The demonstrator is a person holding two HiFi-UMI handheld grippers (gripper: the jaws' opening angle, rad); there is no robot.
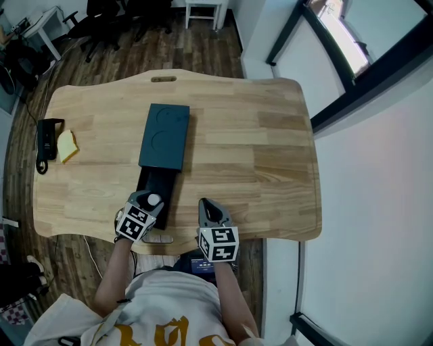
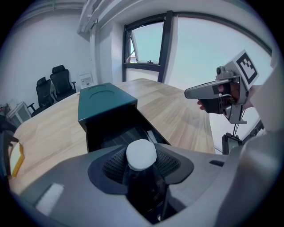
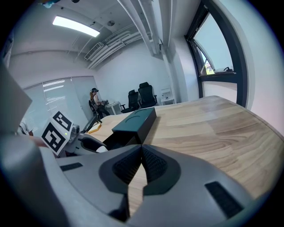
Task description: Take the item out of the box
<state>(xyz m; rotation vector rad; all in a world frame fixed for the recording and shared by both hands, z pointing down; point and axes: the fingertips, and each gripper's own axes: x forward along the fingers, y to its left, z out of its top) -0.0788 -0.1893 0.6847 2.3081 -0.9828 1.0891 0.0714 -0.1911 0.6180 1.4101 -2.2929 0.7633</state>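
Observation:
A dark teal box [image 1: 164,135] lies lengthwise on the wooden table [image 1: 257,149], and its black inner drawer [image 1: 154,186] is slid out toward me. My left gripper [image 1: 150,201] sits over the drawer's near end. Its pads [image 2: 111,163] close on a dark bottle with a white cap [image 2: 141,154], which stands upright between them. My right gripper [image 1: 211,208] hovers near the table's front edge, to the right of the drawer. Its jaws are shut with nothing between them [image 3: 141,166]. The box [image 3: 135,119] shows ahead and to the left of it.
A black handset with a cord [image 1: 47,138] and a yellow wedge-shaped object [image 1: 67,146] lie at the table's left end. Office chairs [image 1: 101,20] stand beyond the far edge. A white wall and a window frame [image 1: 352,74] run along the right side.

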